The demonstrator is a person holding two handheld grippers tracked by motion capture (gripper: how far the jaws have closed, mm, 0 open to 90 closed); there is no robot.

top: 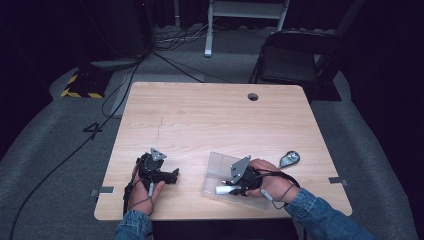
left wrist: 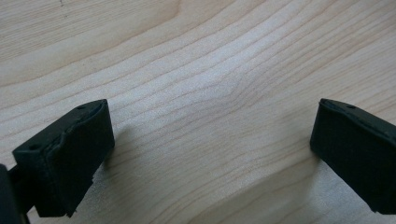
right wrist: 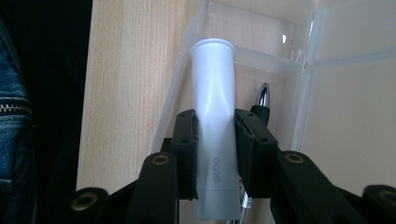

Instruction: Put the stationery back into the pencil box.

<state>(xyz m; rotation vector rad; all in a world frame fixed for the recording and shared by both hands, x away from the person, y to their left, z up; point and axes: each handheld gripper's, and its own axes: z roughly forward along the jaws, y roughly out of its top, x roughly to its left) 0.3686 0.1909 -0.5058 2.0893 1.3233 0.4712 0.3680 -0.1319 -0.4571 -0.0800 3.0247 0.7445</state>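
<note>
My right gripper point(right wrist: 215, 135) is shut on a white glue stick point(right wrist: 214, 116) marked GLOO, holding it lengthwise over an open clear plastic case point(right wrist: 299, 60). Under it in the case lies a pen with a chrome tip point(right wrist: 264, 93). In the high view the right gripper point(top: 231, 190) holds the white stick point(top: 223, 190) at the near edge of the case point(top: 217, 167). My left gripper point(top: 172, 176) rests low on the table near the front left; its jaws stand wide apart over bare wood point(left wrist: 210, 116) with nothing between them.
A small grey and black round object point(top: 290, 159) lies on the table to the right of the case. The light wood table point(top: 210, 115) has a cable hole point(top: 253, 96) at the back. A folding chair point(top: 295, 60) stands beyond the table.
</note>
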